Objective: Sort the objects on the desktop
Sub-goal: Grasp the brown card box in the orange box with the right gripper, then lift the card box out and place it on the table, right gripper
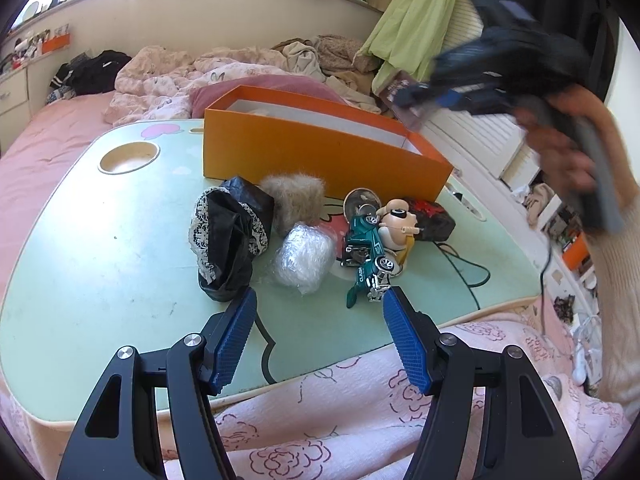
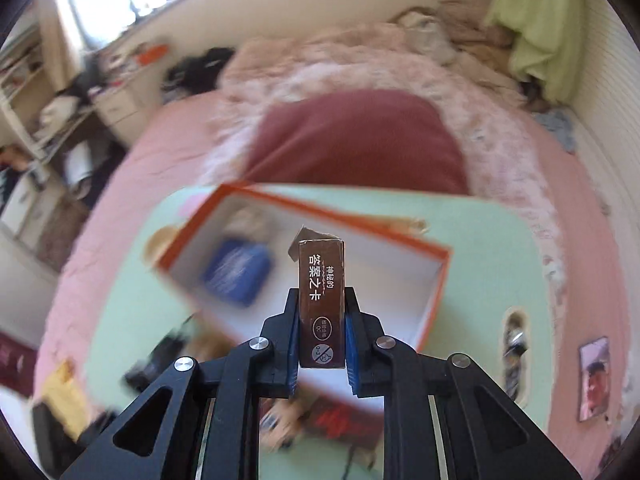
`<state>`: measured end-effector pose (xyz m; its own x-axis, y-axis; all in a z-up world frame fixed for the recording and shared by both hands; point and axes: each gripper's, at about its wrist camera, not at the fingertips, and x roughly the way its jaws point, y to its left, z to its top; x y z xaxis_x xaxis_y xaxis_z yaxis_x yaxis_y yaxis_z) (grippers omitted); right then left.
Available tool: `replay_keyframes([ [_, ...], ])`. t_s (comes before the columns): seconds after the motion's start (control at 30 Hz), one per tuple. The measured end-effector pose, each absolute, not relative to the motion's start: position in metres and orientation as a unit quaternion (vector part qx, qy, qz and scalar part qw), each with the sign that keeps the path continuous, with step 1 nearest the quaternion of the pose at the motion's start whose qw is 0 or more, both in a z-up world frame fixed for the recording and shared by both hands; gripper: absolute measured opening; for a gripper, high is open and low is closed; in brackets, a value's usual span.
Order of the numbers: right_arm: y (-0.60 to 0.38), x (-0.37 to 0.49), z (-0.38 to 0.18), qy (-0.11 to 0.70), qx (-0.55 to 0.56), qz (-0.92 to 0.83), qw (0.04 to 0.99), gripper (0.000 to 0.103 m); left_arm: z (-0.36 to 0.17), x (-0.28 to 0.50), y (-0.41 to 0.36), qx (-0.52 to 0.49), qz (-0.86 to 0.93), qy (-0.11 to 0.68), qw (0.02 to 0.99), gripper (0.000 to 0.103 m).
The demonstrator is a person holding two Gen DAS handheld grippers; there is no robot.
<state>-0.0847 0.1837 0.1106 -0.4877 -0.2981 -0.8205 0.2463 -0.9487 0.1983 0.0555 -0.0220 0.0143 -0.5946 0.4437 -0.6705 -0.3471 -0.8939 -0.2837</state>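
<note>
Overhead, the right gripper (image 2: 322, 344) clamps a brown card box (image 2: 322, 300) reading "答案之卡"; the orange box (image 2: 434, 300) beneath blurs; the left gripper (image 1: 318, 312) gapes empty.

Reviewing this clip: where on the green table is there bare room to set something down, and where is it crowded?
Bare patches: the left side of the green table, between the round cup hole and the black lace bag, and the near edge by the left gripper. Crowded: the cluster before the orange box, from the bag past the green toy car.
</note>
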Motion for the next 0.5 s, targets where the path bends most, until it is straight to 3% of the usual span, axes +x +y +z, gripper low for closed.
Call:
replay_keyframes([
  [0.3, 0.153, -0.034, 0.067, -0.015, 0.487, -0.837, 0.249, 0.019, 0.038, 0.056, -0.043, -0.349, 0.896, -0.137, 0.239, 0.066],
  [0.33, 0.156, -0.032, 0.067, -0.024, 0.471, -0.844, 0.254, 0.026, 0.047, 0.051, -0.047, -0.346, 0.896, -0.147, 0.236, 0.066],
  [0.37, 0.16, -0.026, 0.067, -0.037, 0.455, -0.851, 0.26, 0.047, 0.053, 0.047, -0.049, -0.345, 0.898, -0.149, 0.231, 0.066],
  [0.43, 0.175, -0.015, 0.069, -0.062, 0.415, -0.871, 0.256, 0.075, 0.069, 0.035, -0.051, -0.339, 0.905, -0.146, 0.211, 0.066],
  [0.5, 0.191, 0.001, 0.071, -0.065, 0.375, -0.894, 0.235, 0.076, 0.088, 0.01, -0.048, -0.349, 0.91, -0.126, 0.187, 0.066],
])
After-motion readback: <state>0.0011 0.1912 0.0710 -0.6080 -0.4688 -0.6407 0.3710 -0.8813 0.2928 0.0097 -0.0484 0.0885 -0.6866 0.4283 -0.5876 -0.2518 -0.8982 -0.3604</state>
